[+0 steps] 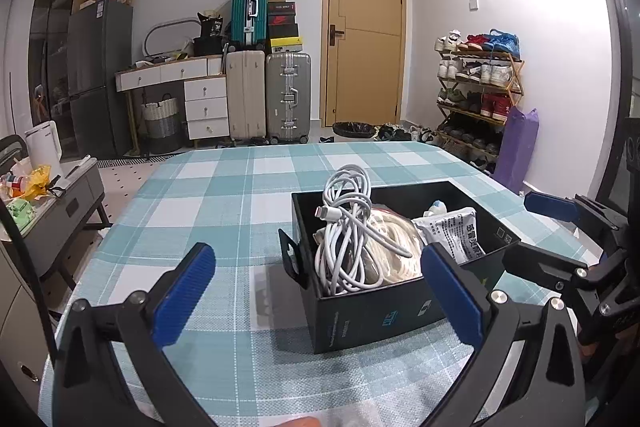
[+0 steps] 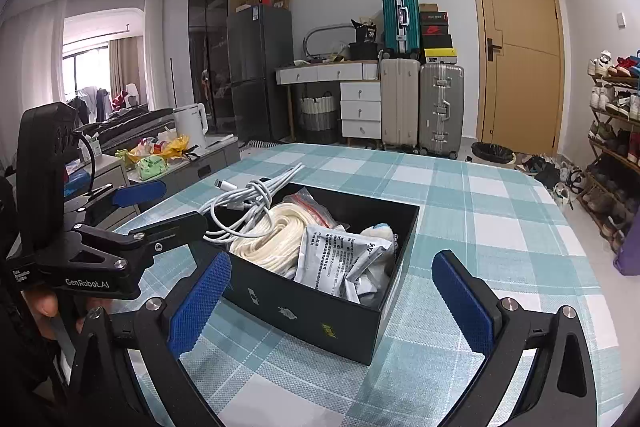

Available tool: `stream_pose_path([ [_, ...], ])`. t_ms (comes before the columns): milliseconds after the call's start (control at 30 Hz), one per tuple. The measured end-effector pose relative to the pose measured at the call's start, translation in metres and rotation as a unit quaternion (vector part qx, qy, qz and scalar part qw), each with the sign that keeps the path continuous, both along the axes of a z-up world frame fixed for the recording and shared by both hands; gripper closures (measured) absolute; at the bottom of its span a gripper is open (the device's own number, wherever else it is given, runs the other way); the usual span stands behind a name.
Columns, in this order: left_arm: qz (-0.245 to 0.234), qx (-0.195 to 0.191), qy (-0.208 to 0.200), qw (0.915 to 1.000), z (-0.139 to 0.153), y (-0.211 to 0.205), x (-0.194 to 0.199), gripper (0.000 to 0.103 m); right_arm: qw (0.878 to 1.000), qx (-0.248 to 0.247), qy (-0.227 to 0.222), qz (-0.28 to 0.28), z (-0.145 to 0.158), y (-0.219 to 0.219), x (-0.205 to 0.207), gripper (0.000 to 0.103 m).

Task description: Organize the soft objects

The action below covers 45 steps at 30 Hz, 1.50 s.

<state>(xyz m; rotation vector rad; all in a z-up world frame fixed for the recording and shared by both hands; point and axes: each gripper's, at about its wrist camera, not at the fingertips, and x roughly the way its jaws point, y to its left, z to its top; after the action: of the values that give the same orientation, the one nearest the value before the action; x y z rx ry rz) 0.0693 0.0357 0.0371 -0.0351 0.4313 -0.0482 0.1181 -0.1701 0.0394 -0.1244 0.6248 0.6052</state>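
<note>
A black box (image 1: 372, 311) (image 2: 320, 307) sits on the checked tablecloth. It holds a bundled white cable (image 1: 348, 227) (image 2: 244, 199), a coil of cream rope (image 1: 396, 255) (image 2: 268, 243), a grey printed packet (image 1: 452, 227) (image 2: 340, 255) and a clear bag with a red strip (image 2: 308, 203). My left gripper (image 1: 320, 295) is open and empty, in front of the box's near left corner. My right gripper (image 2: 332, 295) is open and empty, its jaws either side of the box's near wall. Each gripper shows in the other's view: the right one (image 1: 548, 231), the left one (image 2: 156, 203).
The table (image 1: 224, 195) (image 2: 480, 211) has a teal and white checked cloth. A grey side cabinet (image 1: 60, 203) (image 2: 192, 163) with a kettle and clutter stands to the left. Suitcases (image 1: 288, 95), a door and a shoe rack (image 1: 476, 95) are beyond the table.
</note>
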Motion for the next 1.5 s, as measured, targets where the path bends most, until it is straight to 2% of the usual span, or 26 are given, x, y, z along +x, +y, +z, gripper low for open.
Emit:
stream_pose_path([
  [333, 0.002, -0.003, -0.002, 1.0000, 0.0001, 0.0017, -0.0008, 0.000, 1.000, -0.002, -0.014, -0.002, 0.0020, 0.0011, -0.0036, 0.001],
  [1500, -0.003, -0.001, -0.002, 1.0000, 0.0003, -0.0021, 0.0010, 0.000, 1.000, -0.001, -0.007, -0.003, 0.0032, 0.0007, -0.0021, 0.001],
])
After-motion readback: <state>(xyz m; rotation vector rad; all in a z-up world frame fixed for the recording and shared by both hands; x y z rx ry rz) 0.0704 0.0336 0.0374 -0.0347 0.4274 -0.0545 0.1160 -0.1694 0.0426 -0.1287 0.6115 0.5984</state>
